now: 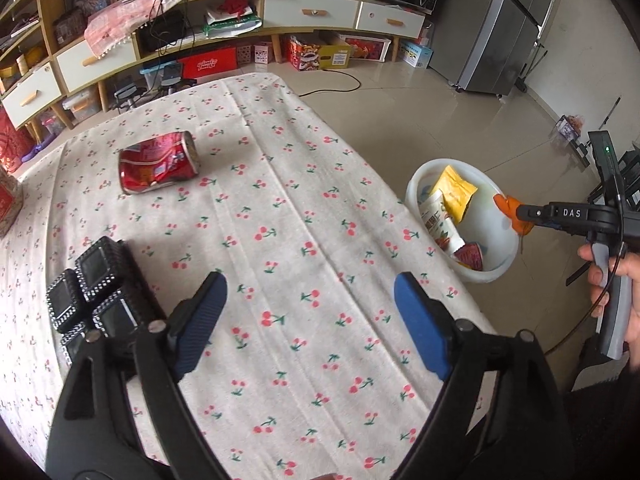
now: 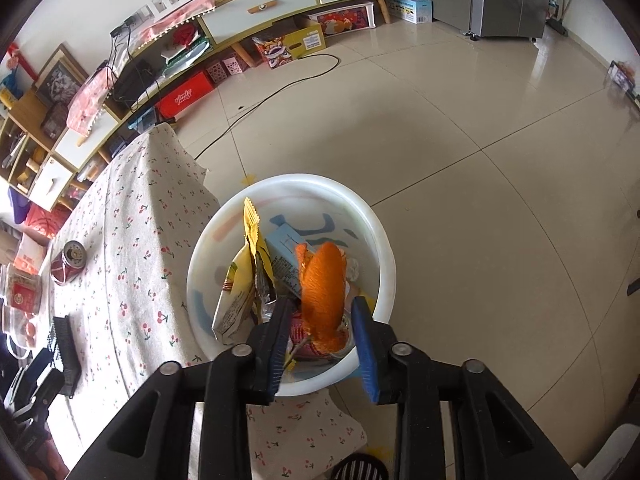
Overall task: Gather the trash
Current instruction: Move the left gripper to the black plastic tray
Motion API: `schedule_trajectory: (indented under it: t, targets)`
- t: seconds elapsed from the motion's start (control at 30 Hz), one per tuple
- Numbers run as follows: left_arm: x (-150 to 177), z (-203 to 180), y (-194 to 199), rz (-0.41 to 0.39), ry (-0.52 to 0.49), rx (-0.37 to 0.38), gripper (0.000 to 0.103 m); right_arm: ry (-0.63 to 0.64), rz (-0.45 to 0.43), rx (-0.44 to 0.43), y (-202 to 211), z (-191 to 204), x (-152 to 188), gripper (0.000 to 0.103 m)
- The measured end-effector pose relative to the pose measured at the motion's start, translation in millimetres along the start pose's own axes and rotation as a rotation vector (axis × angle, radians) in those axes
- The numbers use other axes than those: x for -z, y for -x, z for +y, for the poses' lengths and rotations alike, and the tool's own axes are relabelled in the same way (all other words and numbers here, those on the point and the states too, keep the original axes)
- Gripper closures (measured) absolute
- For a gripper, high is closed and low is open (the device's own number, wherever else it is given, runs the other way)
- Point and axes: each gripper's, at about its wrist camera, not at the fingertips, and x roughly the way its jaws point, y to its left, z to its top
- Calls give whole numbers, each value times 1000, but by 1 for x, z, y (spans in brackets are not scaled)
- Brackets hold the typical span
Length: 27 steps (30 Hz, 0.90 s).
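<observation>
The right tongs [image 2: 322, 338], over the white bin [image 2: 376, 240], stand apart; whether they grip the orange peel [image 2: 322, 284] is unclear. Drop-off is in hand. The left tongs [image 1: 310, 320] gape empty; the crushed can [image 1: 158, 162] lies at eleven o'clock on the worktop [image 1: 280, 220], needing a grasp next.

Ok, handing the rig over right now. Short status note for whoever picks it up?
Left gripper: open, empty, over the table.
Right gripper: over the white bin, jaws apart; orange peel sits between them, apparently let go.
Done: several wrappers and cartons already in the bin.
Left: confirm the peel drops in, then the crushed red can lying on its side on the table.
</observation>
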Motion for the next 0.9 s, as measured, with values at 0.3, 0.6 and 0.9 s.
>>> schedule_trajectory:
  t: [0.3,0.6,0.9]
  targets:
    - [20,71,36,40,46,-120,10,21,-11,35,8,24,9,32]
    - [46,175,41,71,383,-128,14,91,1,-5,11,77,23,30]
    - [46,182,6,125,445,-110,49,133,16,-39,0,125,26,30]
